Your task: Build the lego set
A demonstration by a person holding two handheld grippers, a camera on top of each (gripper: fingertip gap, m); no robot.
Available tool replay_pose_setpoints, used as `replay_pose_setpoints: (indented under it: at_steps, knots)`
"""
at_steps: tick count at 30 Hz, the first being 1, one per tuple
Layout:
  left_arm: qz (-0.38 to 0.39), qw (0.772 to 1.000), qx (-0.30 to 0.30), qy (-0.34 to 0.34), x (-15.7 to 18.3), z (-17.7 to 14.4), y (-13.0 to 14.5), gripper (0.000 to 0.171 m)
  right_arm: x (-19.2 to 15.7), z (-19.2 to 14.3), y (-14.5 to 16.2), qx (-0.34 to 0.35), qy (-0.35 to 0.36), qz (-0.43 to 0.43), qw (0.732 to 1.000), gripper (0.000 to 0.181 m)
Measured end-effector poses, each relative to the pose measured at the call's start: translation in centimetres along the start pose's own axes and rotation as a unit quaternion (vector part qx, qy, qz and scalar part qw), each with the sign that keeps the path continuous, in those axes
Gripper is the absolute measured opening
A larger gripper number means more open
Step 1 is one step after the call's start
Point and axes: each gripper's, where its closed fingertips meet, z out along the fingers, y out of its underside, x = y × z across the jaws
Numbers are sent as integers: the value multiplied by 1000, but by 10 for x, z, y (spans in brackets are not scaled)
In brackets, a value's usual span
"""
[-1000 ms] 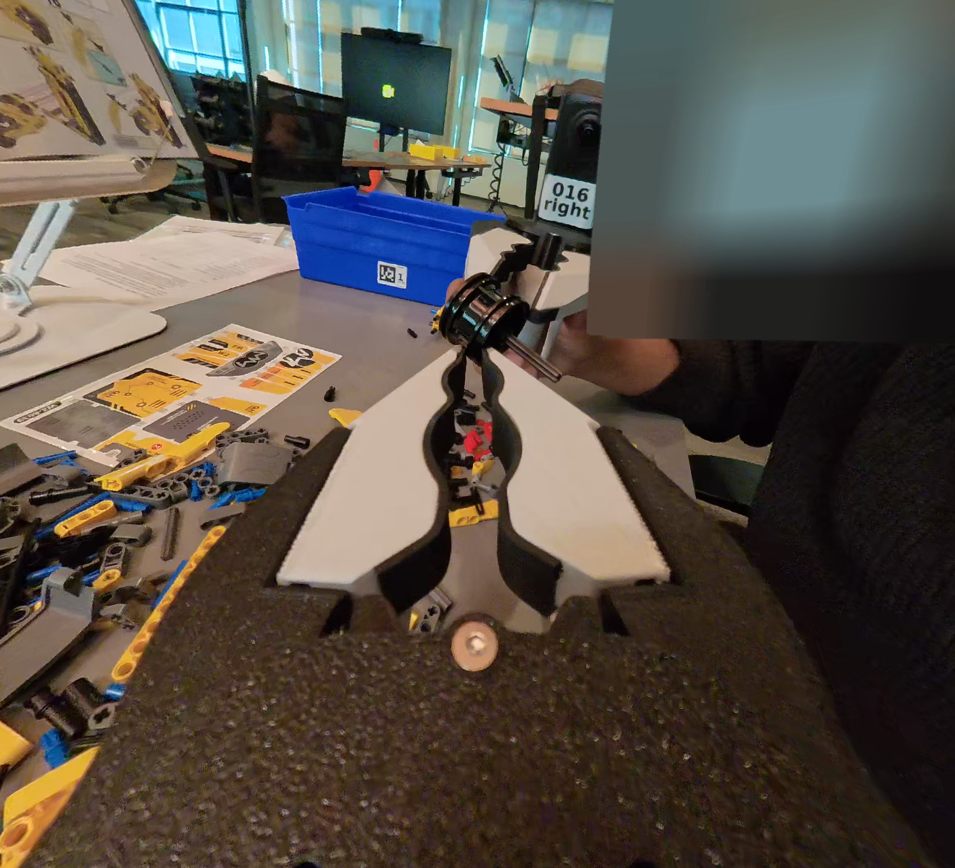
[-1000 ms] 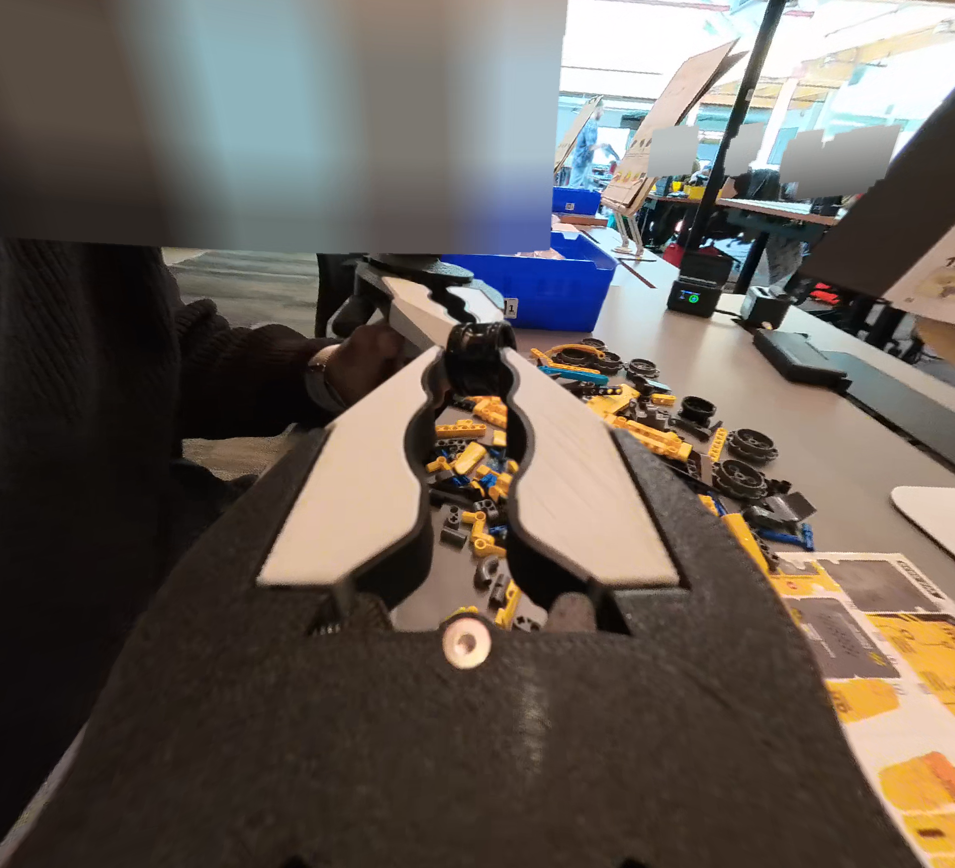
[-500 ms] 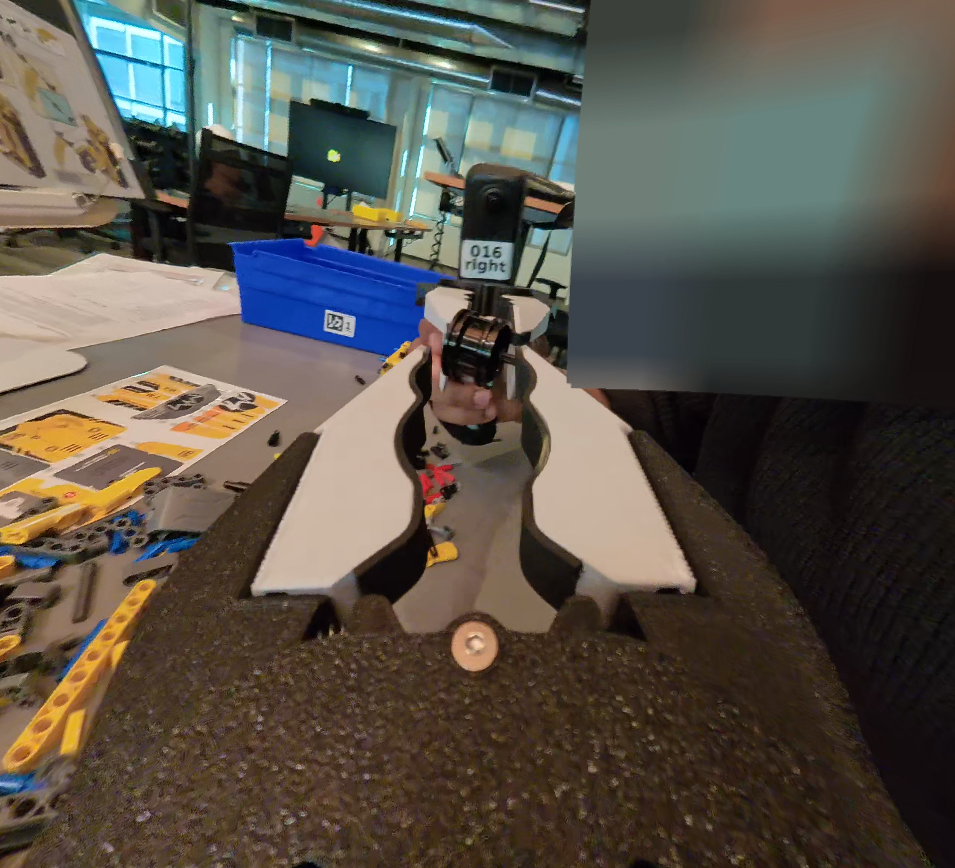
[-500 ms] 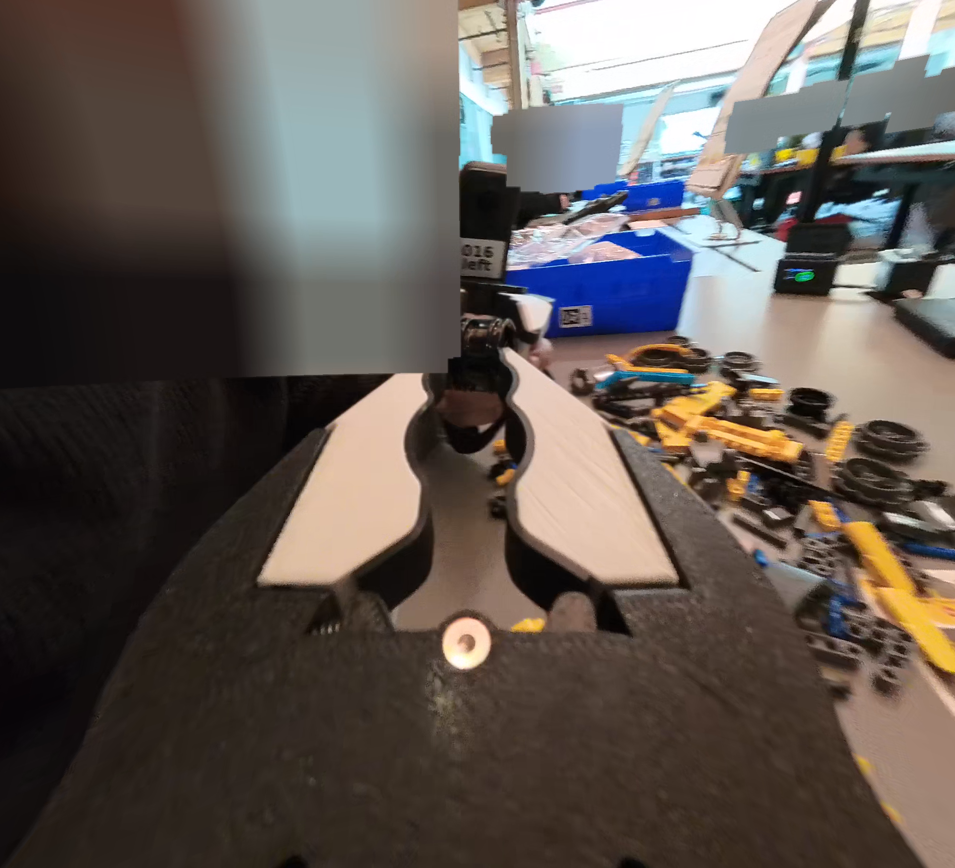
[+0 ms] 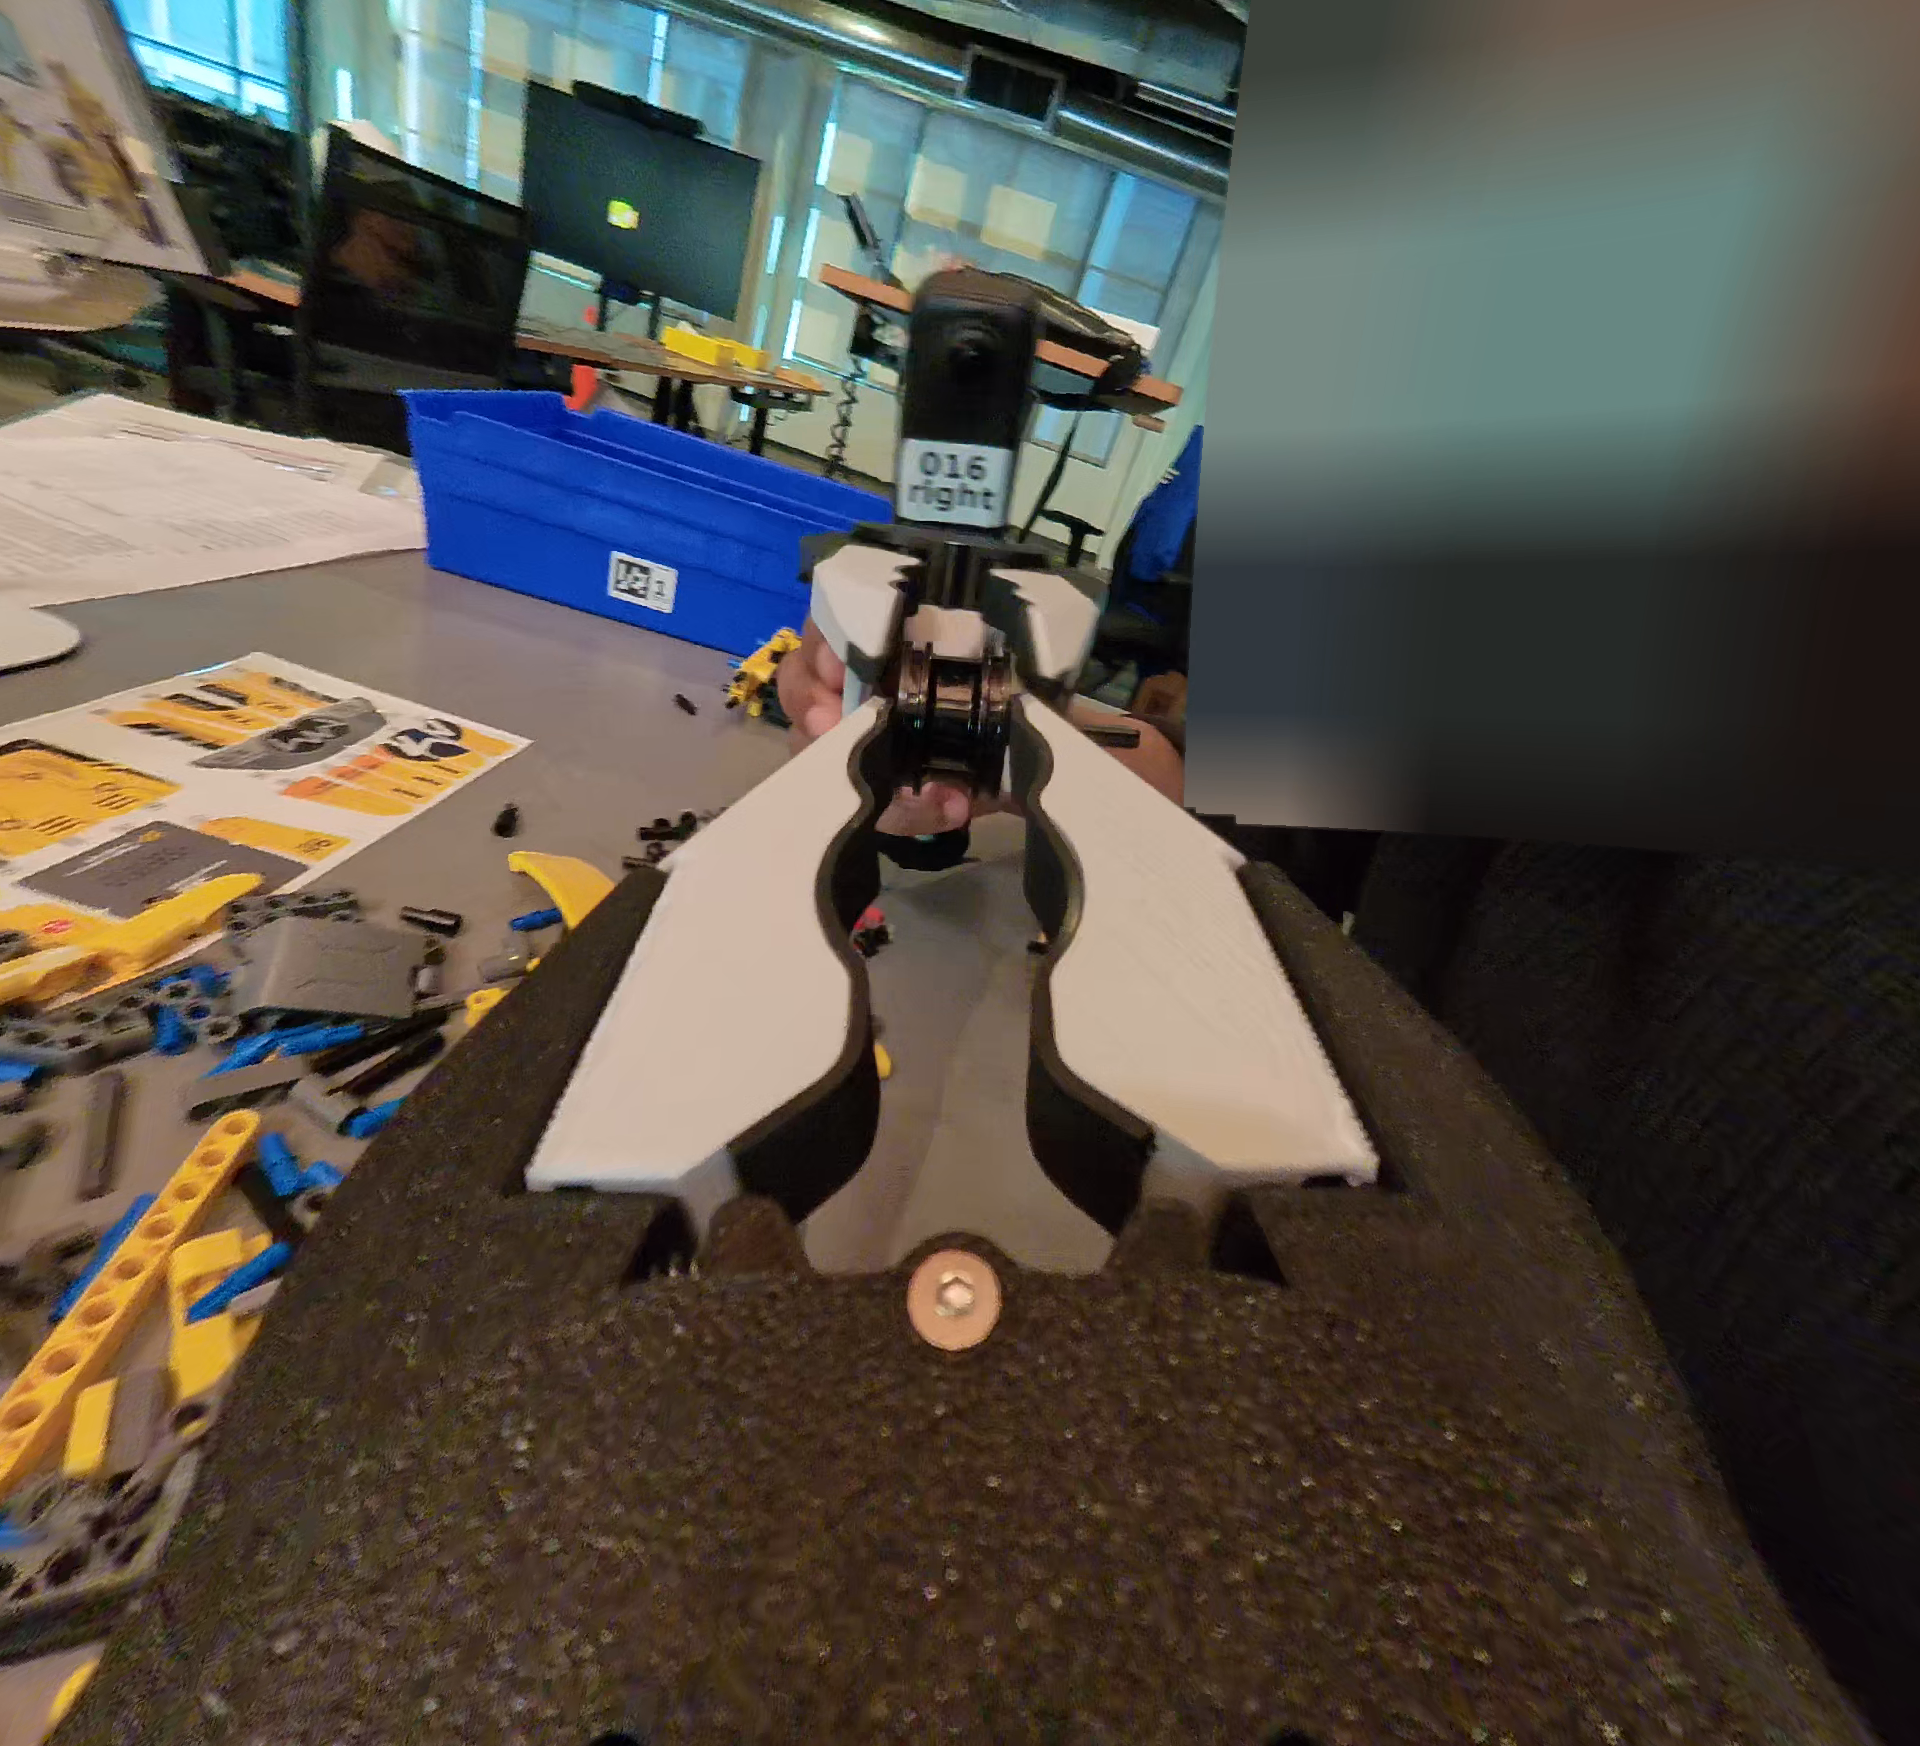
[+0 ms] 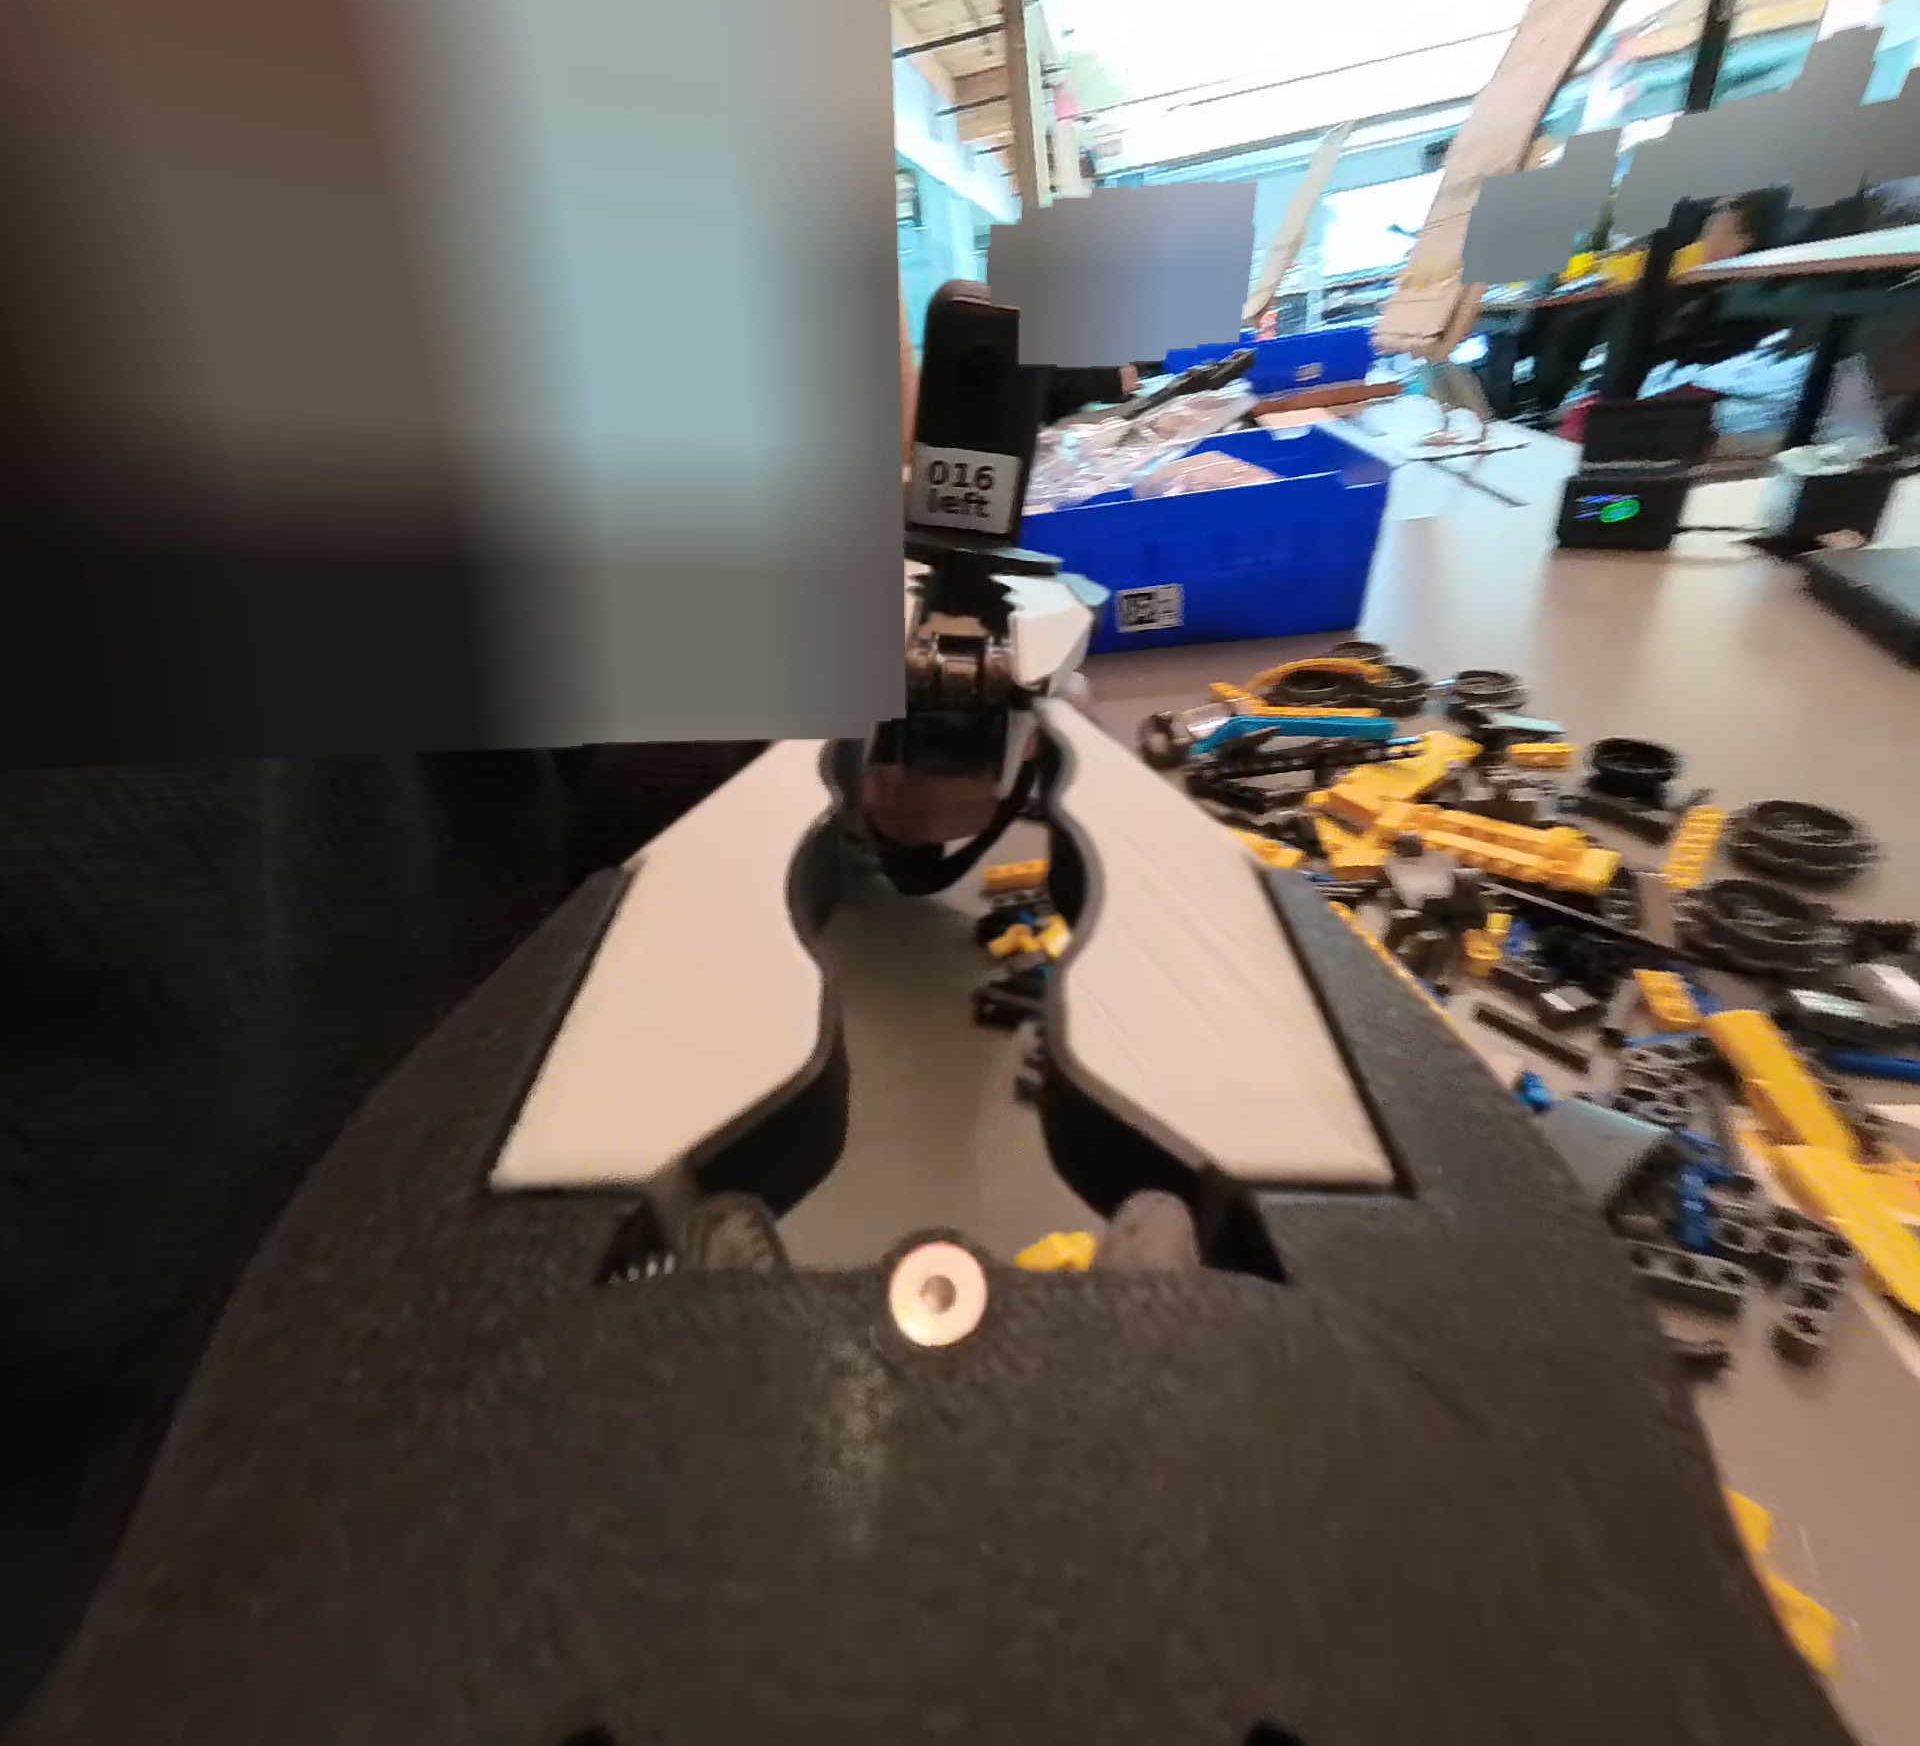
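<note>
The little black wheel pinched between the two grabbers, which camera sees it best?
The left wrist view. There the black wheel is sharp, held up between the left hand-held gripper's fingertips, with the right hand-held gripper facing it. In the right wrist view the wheel is blurry and partly behind a hiding patch.

The two grippers face each other tip to tip above the table (image 5: 582, 688), wheel hub (image 5: 951, 725) between them. Loose parts pile (image 6: 1507, 855) sits right of the right gripper (image 6: 940, 761); bin (image 5: 623, 501) behind, sheet (image 5: 208, 782) left.
</note>
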Motion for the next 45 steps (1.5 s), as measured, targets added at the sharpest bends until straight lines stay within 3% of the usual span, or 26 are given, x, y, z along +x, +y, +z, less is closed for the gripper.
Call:
replay_pose_setpoints:
  at_steps: [2,6,9,11,45]
  knots:
    - [1,1000,6,-23,-8,-3,-2,20,4,1,-2,5,32,-26,999,56]
    - [19,998,-3,-55,-15,-4,0,20,-3,10,4,-15,29,-31,999,67]
    - [36,998,-9,-58,-13,-2,1,20,3,12,7,-22,53,-33,998,65]
    - [45,997,-10,-57,-11,-1,1,20,2,12,10,-29,47,-26,998,51]
    - [39,997,-30,-51,-5,-6,7,20,-4,17,15,-51,46,-49,996,49]
